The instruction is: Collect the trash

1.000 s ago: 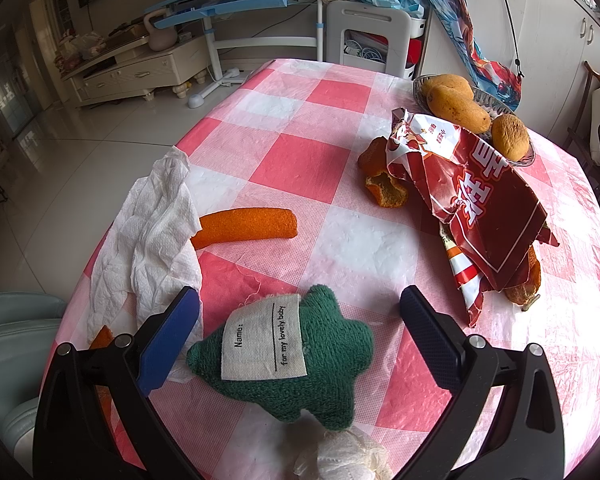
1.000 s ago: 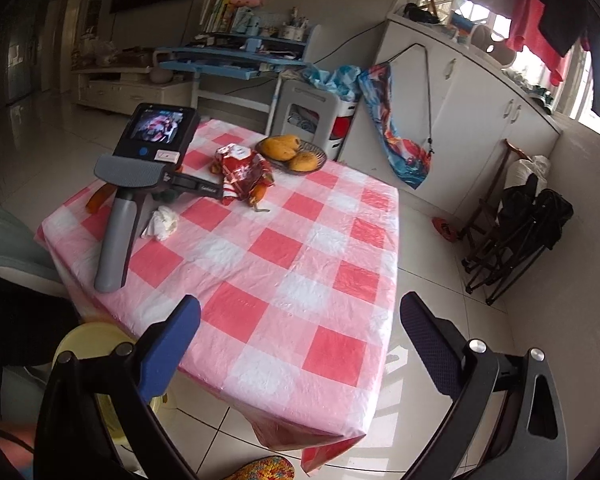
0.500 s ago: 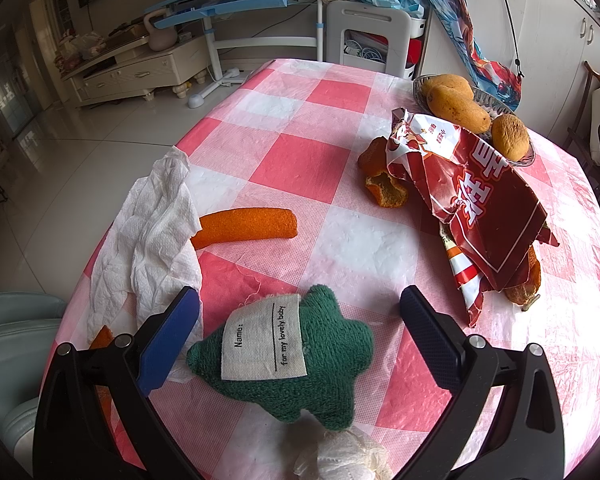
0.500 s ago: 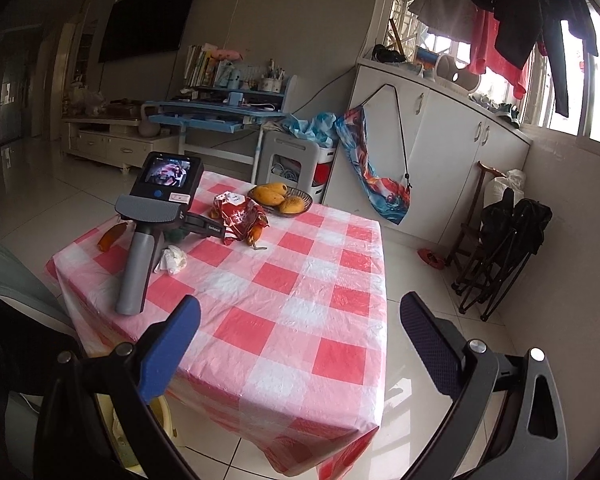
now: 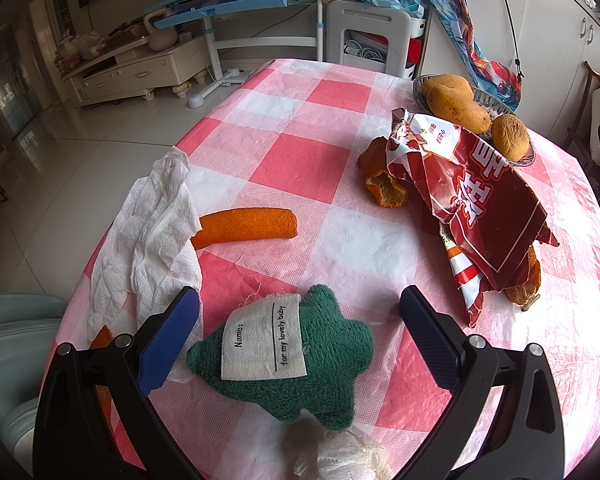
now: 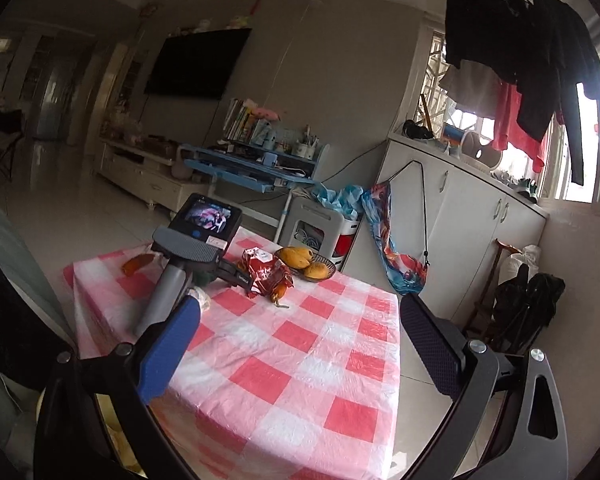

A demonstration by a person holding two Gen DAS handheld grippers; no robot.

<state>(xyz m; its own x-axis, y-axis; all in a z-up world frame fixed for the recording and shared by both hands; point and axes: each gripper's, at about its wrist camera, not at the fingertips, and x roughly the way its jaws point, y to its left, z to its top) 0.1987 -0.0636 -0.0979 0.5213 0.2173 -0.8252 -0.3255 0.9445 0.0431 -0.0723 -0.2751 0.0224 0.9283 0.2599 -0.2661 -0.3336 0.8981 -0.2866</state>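
Your left gripper (image 5: 300, 320) rests low on the table (image 5: 340, 240), fingers spread wide and gripping nothing. Between them lies a fuzzy green plush toy (image 5: 320, 372) with a woven cloth label. A crumpled white tissue (image 5: 340, 456) sits just below it at the frame's edge. Left of the toy, a long creased paper towel (image 5: 152, 232) drapes toward the table edge, its side touching a rough orange carrot (image 5: 246, 226). To the right, a torn, glossy red snack bag (image 5: 476, 200) lies over striped wrapper scraps, with dried orange peel (image 5: 384, 188) beside it. A wire basket (image 5: 496, 100) holding mangoes stands behind. The tablecloth is thin, crinkled plastic in pink and white checks.

Your right gripper (image 6: 300, 340) is held off the table's near corner, raised and aimed across the room, also spread wide and empty. From there the left gripper's grey handle (image 6: 168, 292) and lit screen are seen standing on the cloth.
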